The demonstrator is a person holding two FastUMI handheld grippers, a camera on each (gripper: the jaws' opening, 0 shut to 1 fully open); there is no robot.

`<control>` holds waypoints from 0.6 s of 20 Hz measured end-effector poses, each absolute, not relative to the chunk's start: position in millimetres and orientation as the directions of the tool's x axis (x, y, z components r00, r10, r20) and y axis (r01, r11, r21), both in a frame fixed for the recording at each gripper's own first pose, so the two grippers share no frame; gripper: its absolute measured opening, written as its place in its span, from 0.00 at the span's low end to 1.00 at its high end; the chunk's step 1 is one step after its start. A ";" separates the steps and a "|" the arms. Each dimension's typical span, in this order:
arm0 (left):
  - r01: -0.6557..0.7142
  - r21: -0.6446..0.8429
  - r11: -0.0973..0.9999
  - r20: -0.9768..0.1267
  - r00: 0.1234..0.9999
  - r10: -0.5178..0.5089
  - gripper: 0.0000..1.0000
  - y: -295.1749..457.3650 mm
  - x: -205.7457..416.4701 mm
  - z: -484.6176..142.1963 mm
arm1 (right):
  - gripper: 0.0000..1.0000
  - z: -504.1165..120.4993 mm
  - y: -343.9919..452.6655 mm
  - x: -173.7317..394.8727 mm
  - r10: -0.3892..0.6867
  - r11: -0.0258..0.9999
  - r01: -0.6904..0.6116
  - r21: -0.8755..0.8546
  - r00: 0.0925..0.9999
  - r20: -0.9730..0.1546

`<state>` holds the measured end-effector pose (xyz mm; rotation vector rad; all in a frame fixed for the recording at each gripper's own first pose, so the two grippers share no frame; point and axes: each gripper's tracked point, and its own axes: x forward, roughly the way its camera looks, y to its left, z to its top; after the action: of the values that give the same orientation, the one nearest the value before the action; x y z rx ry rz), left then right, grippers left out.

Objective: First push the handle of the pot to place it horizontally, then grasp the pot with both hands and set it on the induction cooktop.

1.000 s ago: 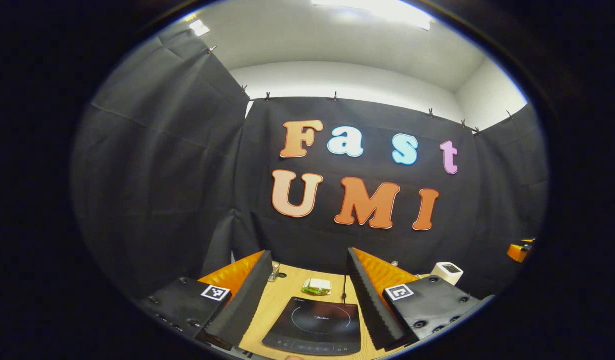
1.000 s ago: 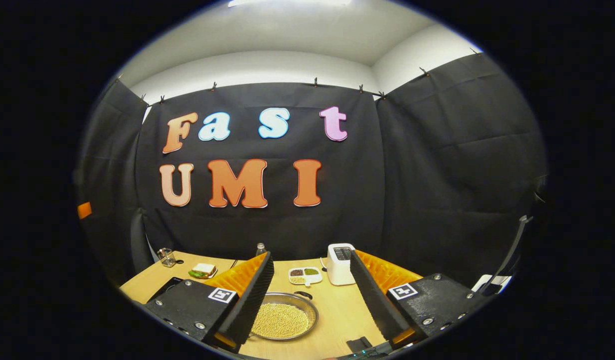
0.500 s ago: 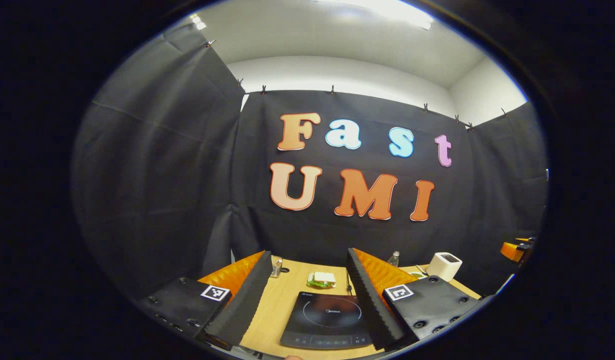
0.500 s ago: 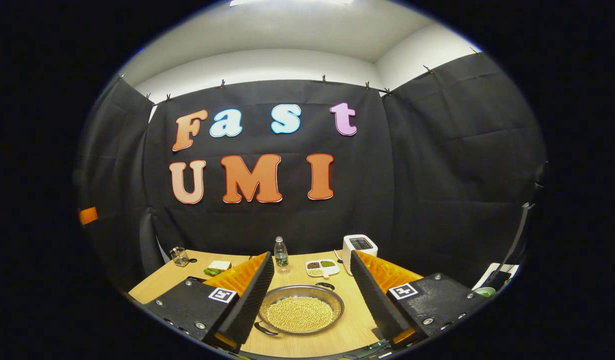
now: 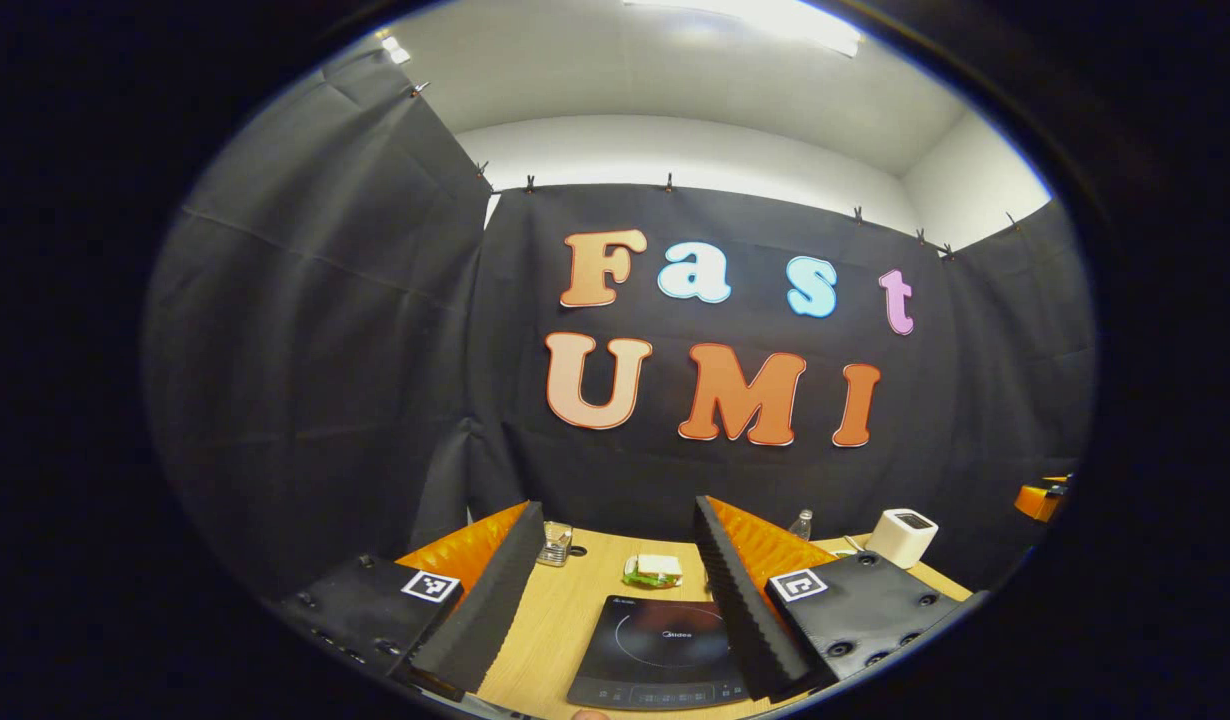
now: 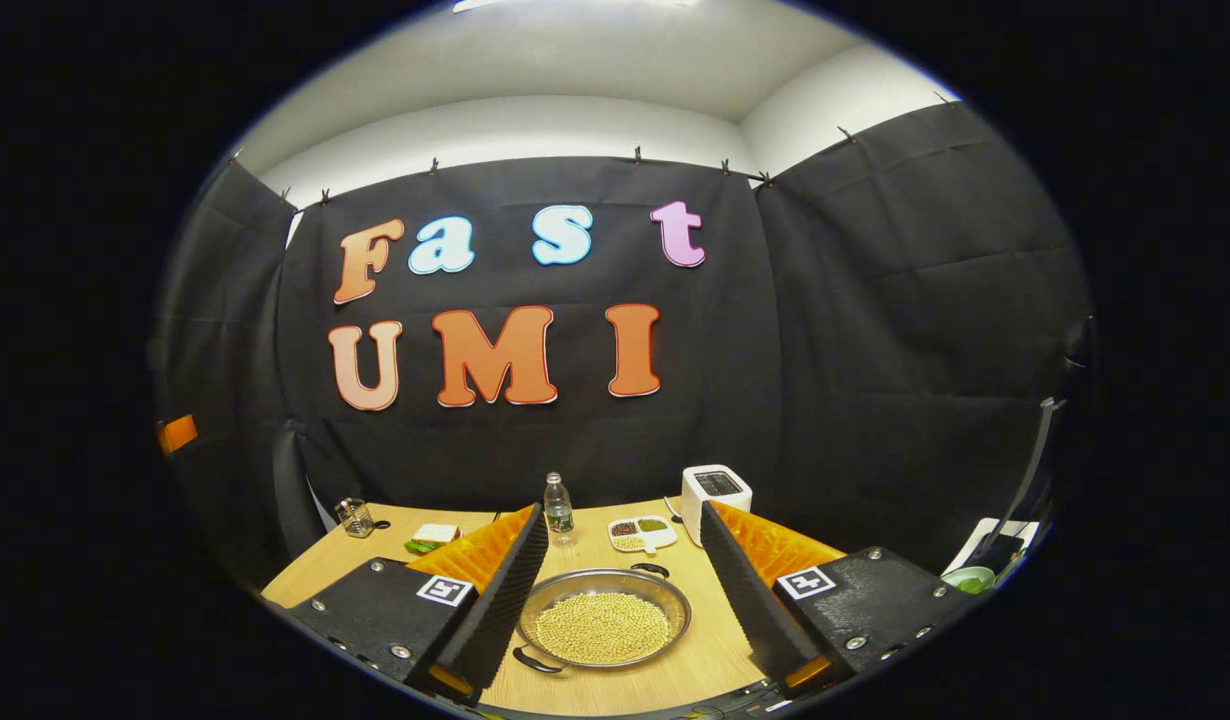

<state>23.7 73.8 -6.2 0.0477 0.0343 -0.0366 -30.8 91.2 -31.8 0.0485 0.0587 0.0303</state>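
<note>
A shallow metal pot (image 6: 603, 626) full of yellow beans sits on the wooden table in the right gripper view. One black handle (image 6: 534, 660) points toward me at lower left, the other (image 6: 650, 569) away at the far side. My right gripper (image 6: 615, 590) hangs open above the near table edge, the pot framed between its fingers and untouched. In the left gripper view a black induction cooktop (image 5: 660, 652) lies flat on the table. My left gripper (image 5: 615, 590) is open above it and holds nothing.
A white toaster (image 6: 715, 492), a water bottle (image 6: 558, 504) and a small divided dish (image 6: 641, 533) stand behind the pot. A sandwich (image 5: 653, 570) and a glass jar (image 5: 554, 544) sit beyond the cooktop. The table (image 6: 705, 655) ends at the booth cloth.
My right gripper swung left and tilted down, bringing the pot to the middle between its fingers. My left gripper shifted a little; the cooktop stays between its fingers.
</note>
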 end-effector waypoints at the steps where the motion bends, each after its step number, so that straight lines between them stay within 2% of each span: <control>1: 0.031 0.062 0.998 -0.035 0.999 -0.028 0.98 77.2 24.5 -7.2 | 0.95 -34.0 91.3 -29.7 0.031 0.998 -0.028 0.050 0.997 -0.066; 2: 0.028 0.066 0.997 -0.037 0.999 -0.026 0.98 78.8 24.3 -8.1 | 0.94 -36.6 93.9 -28.3 0.038 0.998 -0.034 0.058 0.996 -0.075; 3: 0.030 0.066 0.997 -0.038 0.999 -0.028 0.98 78.2 24.1 -7.9 | 0.81 -39.9 97.7 -27.3 0.048 0.997 -0.043 0.067 0.995 -0.083; 4: 0.033 0.063 0.997 -0.038 0.999 -0.031 0.98 78.1 23.9 -7.2 | 0.81 -44.3 101.4 -28.3 0.055 0.996 -0.048 0.074 0.994 -0.091; 5: 0.033 0.061 0.998 -0.038 0.999 -0.031 0.97 79.2 24.1 -7.4 | 0.67 -49.6 102.5 -28.5 0.056 0.996 -0.048 0.077 0.993 -0.103; 6: 0.033 0.061 0.998 -0.039 0.999 -0.031 0.97 80.9 23.8 -6.3 | 0.66 -55.7 103.5 -27.6 0.057 0.996 -0.048 0.079 0.992 -0.115; 9: 0.032 0.071 0.997 -0.036 0.999 -0.030 0.98 82.5 23.7 -5.3 | 0.37 -66.0 112.3 -30.4 0.079 0.993 -0.067 0.093 0.987 -0.141; 10: 0.034 0.073 0.997 -0.030 0.999 -0.032 0.98 82.1 23.2 -3.4 | 0.33 -72.5 111.9 -28.8 0.080 0.994 -0.067 0.087 0.985 -0.152; 11: 0.037 0.072 0.997 -0.025 0.999 -0.035 0.98 80.3 23.4 -2.8 | 0.24 -79.1 112.1 -27.5 0.079 0.995 -0.066 0.079 0.983 -0.165; 12: 0.039 0.070 0.997 -0.026 0.999 -0.037 0.98 78.2 22.8 -4.0 | 0.30 -84.5 112.7 -28.0 0.081 0.995 -0.068 0.074 0.981 -0.178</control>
<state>22.8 78.2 -4.0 0.0711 0.0245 -0.0382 -28.0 112.7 -84.5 0.0681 0.1816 0.0751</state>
